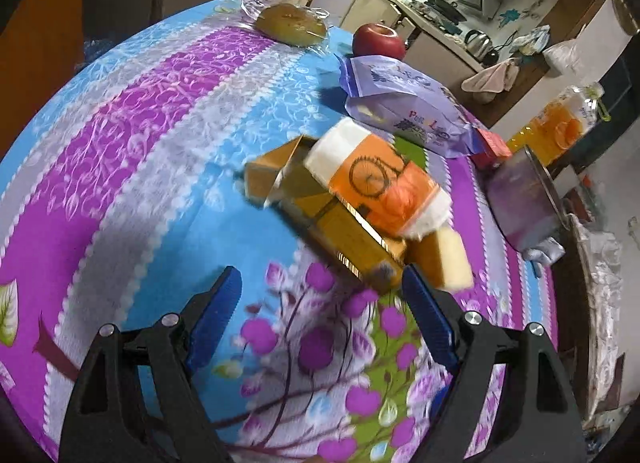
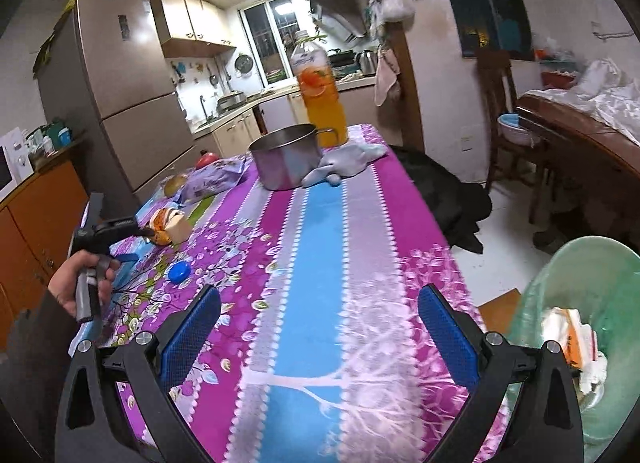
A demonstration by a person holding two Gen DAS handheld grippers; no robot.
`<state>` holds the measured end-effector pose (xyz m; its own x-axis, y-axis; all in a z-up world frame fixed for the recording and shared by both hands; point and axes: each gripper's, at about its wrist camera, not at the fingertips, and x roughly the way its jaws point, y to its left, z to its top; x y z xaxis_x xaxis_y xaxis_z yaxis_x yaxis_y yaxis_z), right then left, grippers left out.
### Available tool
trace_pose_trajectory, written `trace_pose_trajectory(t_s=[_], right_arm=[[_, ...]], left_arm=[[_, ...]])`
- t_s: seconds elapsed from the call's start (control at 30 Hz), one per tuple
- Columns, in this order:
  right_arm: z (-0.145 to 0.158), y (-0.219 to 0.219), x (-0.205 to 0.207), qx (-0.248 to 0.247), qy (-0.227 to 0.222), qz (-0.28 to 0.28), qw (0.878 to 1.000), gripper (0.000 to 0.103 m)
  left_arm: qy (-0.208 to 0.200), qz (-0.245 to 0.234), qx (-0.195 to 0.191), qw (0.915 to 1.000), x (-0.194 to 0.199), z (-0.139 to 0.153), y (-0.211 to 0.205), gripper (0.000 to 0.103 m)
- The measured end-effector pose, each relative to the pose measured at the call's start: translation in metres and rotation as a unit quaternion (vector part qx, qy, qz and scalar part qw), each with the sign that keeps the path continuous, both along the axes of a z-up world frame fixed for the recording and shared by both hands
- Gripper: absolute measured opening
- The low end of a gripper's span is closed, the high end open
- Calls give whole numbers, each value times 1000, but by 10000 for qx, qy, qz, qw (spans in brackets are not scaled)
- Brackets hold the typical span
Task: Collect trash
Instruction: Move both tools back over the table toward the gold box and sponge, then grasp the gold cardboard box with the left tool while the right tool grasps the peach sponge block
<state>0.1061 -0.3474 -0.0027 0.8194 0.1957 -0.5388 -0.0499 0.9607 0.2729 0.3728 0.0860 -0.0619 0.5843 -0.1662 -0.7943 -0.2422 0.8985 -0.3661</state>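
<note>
Green bin [image 2: 560, 303] at lower right holds crumpled wrappers [image 2: 572, 339]; the steel pot's [image 2: 286, 161] inside is hidden. Tissue pack [image 1: 376, 179] and flattened carton [image 1: 344, 231] lie mid-frame on the table [image 1: 160, 167]. Left gripper [image 1: 320, 303] and right gripper [image 2: 318, 323]: jaws spread, empty.

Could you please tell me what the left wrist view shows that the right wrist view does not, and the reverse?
Only the left wrist view shows the gold cardboard box lying under the tissue pack, and the left tool open just short of them.

Only the right wrist view shows the green-lined trash bin with packaging inside, the blue bottle cap, the person's hand on the other handle, and the right tool open and empty.

Both show the orange tissue pack, purple snack bag, red apple, steel pot, juice bottle and tablecloth.
</note>
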Motion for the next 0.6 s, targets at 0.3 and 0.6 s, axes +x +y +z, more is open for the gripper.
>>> trace_pose_trajectory(t_s=[0.3,0.6], right_arm=[[-7,14,16,11,69,178,9998,98],[-11,25,23,88,94,395,9991,98]], left_arm=[[-144,227,-135,9995,6,-5,7,91],[-159,141,457,9987,11,-6,-2,40]])
